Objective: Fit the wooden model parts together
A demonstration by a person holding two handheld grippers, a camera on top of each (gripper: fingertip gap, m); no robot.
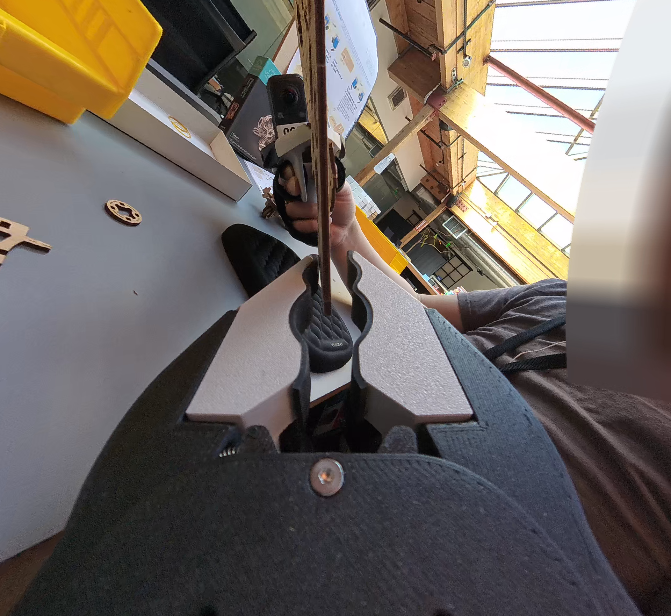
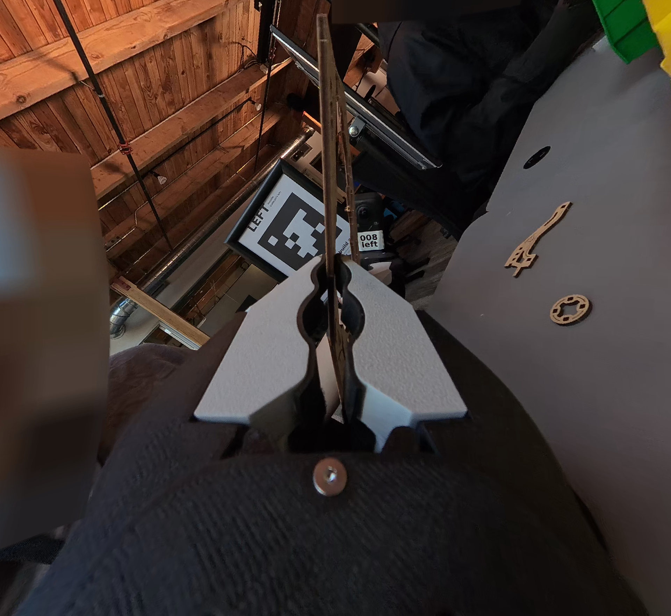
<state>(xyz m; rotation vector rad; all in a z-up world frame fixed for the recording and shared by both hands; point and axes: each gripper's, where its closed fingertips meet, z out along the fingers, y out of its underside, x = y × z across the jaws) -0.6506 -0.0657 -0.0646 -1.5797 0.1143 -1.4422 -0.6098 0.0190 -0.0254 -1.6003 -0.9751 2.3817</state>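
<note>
A thin wooden sheet of laser-cut model parts (image 1: 319,53) is held edge-on above the grey table (image 1: 109,326). My right gripper (image 2: 332,270) is shut on the sheet (image 2: 326,148), which runs up and away from it. That gripper, in a person's hand, also shows far off in the left wrist view (image 1: 308,166). My left gripper (image 1: 331,260) is open. The sheet's near end sits in the gap between its fingers (image 1: 268,326), close to the left pad. A wooden ring (image 1: 123,212) and a flat notched wooden part (image 1: 18,239) lie loose on the table, also in the right wrist view (image 2: 570,309) (image 2: 537,239).
Yellow bins (image 1: 72,28) and a flat grey box (image 1: 174,133) stand at the table's far side, with a dark kit box (image 1: 250,115) and a printed instruction sheet (image 1: 352,46). A black padded rest (image 1: 261,257) lies near the left fingers. A green bin (image 2: 621,13) sits at the table corner. The grippers' ends are close to 11 cm from one another.
</note>
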